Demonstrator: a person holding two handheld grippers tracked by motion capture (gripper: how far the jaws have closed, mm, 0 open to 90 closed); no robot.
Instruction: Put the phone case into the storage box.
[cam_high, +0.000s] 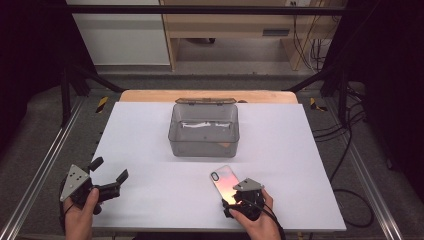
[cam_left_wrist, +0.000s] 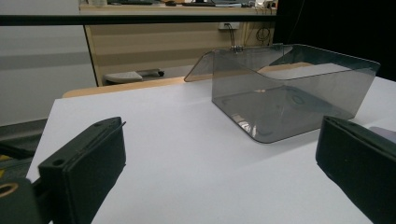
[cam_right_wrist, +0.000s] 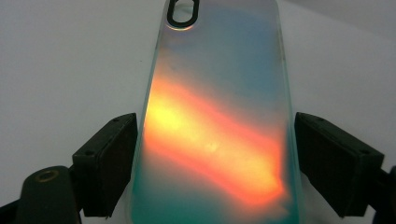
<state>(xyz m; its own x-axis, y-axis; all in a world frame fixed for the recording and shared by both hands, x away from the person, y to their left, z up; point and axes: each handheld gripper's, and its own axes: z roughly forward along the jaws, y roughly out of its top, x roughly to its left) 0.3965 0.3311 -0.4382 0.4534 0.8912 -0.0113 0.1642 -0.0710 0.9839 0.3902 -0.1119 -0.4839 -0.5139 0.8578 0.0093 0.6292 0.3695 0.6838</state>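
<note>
We have the flat iridescent phone case (cam_high: 226, 184), shimmering orange and teal with a black-ringed camera cutout, lying on the white table (cam_high: 150, 130) in front of the smoky transparent plastic box (cam_high: 204, 131) with its lid swung open behind. Our right gripper (cam_high: 234, 198) straddles the case's near end, its jaws spread wide on either side, the left pad about touching an edge and the right one apart, so nothing is gripped. We judge the open box is its likely destination. Our left gripper (cam_high: 109, 175) rests aside, jaws wide apart and empty.
</note>
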